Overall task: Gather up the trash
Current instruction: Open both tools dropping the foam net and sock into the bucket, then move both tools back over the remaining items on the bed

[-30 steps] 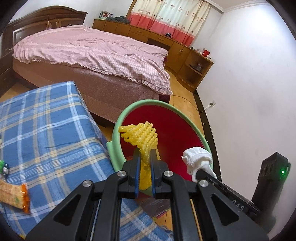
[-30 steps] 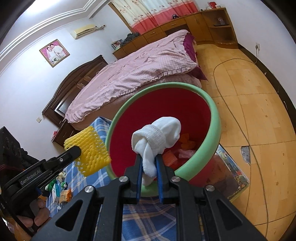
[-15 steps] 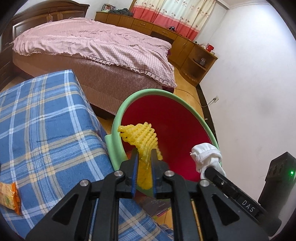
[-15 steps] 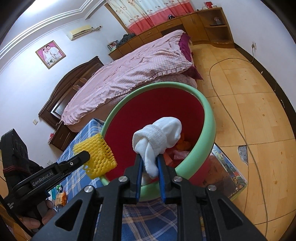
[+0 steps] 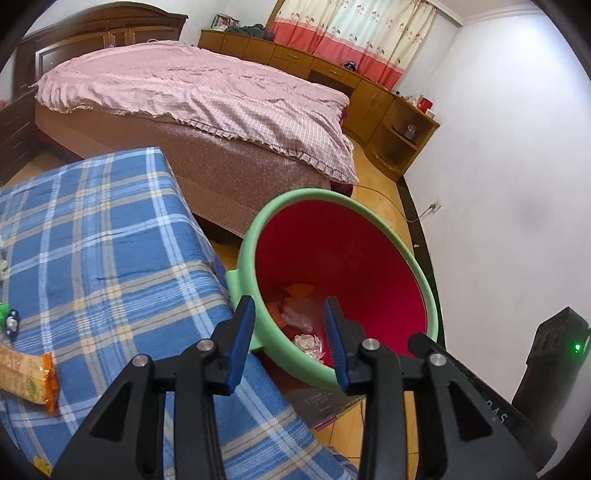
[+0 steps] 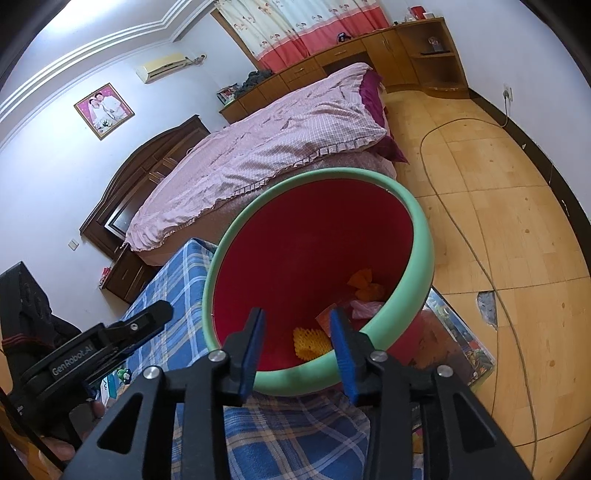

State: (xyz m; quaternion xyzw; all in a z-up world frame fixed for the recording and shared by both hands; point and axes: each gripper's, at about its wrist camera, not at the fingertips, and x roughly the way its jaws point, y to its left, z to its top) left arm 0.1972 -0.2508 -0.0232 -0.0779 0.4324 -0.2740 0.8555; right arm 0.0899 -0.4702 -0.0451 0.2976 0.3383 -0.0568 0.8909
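Left claw (image 5: 290, 343): lower centre of the left wrist view, blue-padded fingers spread wide, nothing between them, poised over the near rim of the bin.
Right claw (image 6: 297, 349): lower centre of the right wrist view, fingers likewise spread and empty, over the bin's near edge.
Desk (image 5: 110, 258): left half of the left wrist view, covered in blue plaid cloth; orange snack wrapper (image 5: 27, 376) at the lower left edge, small green toy (image 5: 9, 317) just above it.
Bin (image 5: 430, 295): centre right in the left wrist view, green rim, red inside, standing on the floor against the desk's corner.
Yellow foam net (image 6: 310, 341): inside the bin, low on the near wall, seen between the right claw's fingers.
Other trash (image 6: 365, 284): orange scraps and pinkish plastic at the bin's bottom; white crumpled piece (image 5: 306, 341) there too, exact kind not clear.
Book (image 6: 458, 350): flat on the floor under the bin, lower right in the right wrist view.
Bed (image 5: 207, 96): upper centre, pink checked cover, beyond desk and bin.
Cabinets (image 5: 369, 96): upper right, along the far wall under the curtain (image 5: 354, 33).
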